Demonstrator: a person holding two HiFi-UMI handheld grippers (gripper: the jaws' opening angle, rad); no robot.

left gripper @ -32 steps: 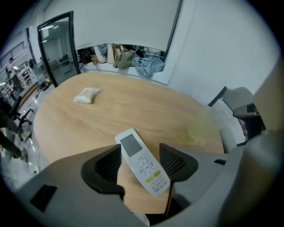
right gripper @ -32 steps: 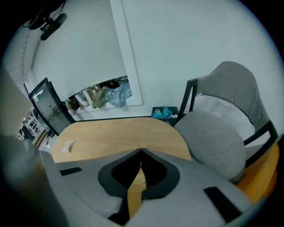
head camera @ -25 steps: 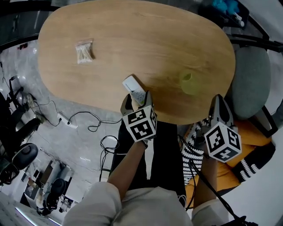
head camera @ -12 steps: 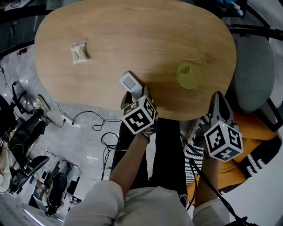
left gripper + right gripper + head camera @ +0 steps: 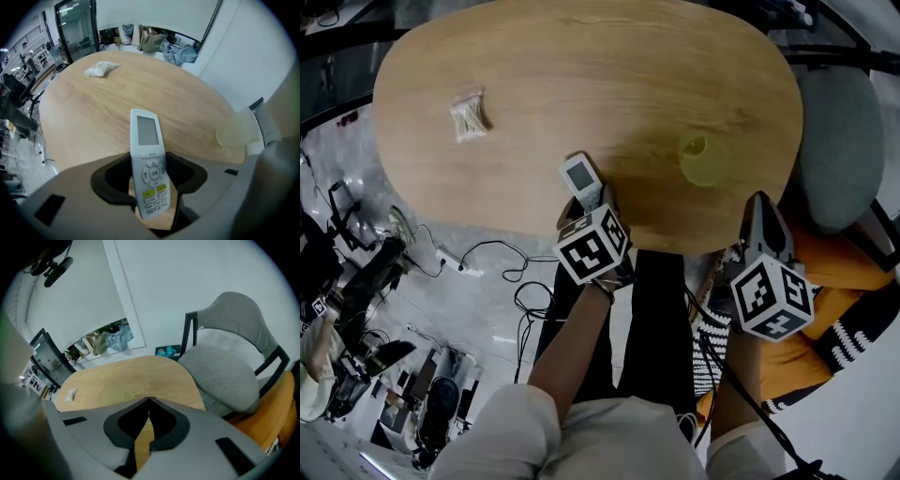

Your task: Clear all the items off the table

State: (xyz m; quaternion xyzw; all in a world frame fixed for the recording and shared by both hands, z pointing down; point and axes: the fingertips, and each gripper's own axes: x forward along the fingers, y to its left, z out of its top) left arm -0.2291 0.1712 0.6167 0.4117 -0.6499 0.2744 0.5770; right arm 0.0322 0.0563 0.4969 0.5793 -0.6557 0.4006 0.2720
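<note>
Left hand-held gripper (image 5: pixel 589 206): jaws just closing, pinching remote (image 5: pixel 146 140) low.
Right hand-held gripper (image 5: pixel 148 401): pinched together, empty.
Lift: firm squeeze, straight up.

L tool (image 5: pixel 589 202) jaws just been closing onto remote (image 5: pixel 579 175) btwn them, pads now touching.

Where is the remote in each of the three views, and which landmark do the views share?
Head view: the remote is just left of centre, at the near edge of the table.
Left gripper view: lower centre.
Right gripper view: not in it.
Shared landmark: the bag on the table.
</note>
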